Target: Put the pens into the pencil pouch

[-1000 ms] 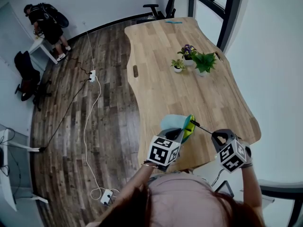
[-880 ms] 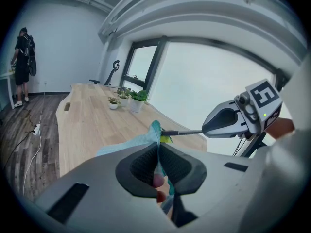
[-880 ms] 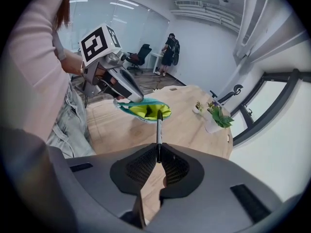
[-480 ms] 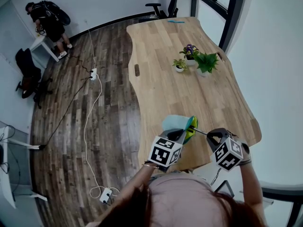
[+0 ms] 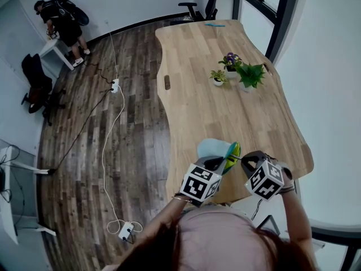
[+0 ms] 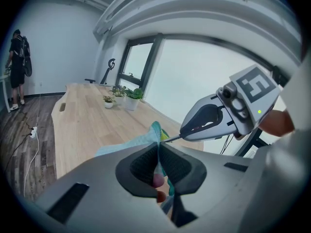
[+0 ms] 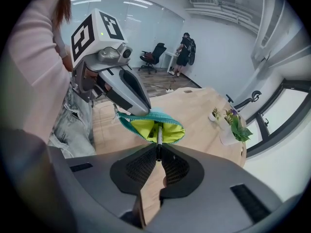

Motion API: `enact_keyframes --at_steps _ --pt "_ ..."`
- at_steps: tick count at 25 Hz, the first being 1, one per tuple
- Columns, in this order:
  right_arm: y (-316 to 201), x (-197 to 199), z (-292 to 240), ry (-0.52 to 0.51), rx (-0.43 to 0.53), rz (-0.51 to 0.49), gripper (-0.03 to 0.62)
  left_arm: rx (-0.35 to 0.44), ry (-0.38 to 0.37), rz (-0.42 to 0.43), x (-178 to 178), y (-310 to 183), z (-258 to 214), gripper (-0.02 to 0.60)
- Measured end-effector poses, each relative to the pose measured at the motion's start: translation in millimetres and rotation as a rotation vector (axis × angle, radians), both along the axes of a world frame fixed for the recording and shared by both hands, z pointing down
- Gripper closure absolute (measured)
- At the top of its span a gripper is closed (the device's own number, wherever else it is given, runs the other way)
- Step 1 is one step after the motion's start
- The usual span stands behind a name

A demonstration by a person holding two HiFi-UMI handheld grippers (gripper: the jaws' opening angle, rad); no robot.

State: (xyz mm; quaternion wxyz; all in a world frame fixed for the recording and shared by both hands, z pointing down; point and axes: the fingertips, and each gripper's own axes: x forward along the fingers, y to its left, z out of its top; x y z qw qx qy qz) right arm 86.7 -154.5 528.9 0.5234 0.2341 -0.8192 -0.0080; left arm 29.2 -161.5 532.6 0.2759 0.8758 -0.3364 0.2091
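Note:
A teal pencil pouch (image 5: 217, 149) with a yellow-green lining (image 7: 150, 129) is held up over the wooden table's near edge. My left gripper (image 6: 158, 163) is shut on the pouch's edge (image 6: 156, 132), holding its mouth open. My right gripper (image 7: 158, 158) is shut on a dark pen (image 7: 158, 136), whose tip points into the open mouth of the pouch. In the head view the pen (image 5: 237, 158) runs from the right gripper (image 5: 246, 161) to the pouch opening, with the left gripper (image 5: 217, 163) just left of it.
Small potted plants (image 5: 241, 72) stand at the far right of the long wooden table (image 5: 214, 100). A blue item (image 5: 213, 24) lies at the far end. An office chair (image 5: 194, 8) stands beyond. A person (image 5: 59, 24) stands far left; cables (image 5: 110, 129) cross the floor.
My right gripper has moved left toward the pouch, bringing the pen tip into its opening. The left gripper and the pouch have kept still.

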Motion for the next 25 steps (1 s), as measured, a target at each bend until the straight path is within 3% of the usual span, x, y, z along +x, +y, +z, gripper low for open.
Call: enact_keyframes --at_steps 15,25 --pt "-14.4 -21.3 32.6 -0.082 -0.104 0.036 0.563 0.000 -0.017 0.039 6.6 4.0 5.1 0.569" --pt "-22.6 -27.9 40.9 -0.142 -0.115 0.083 0.547 -0.008 -0.017 0.030 4.1 1.5 8.2 0.569"
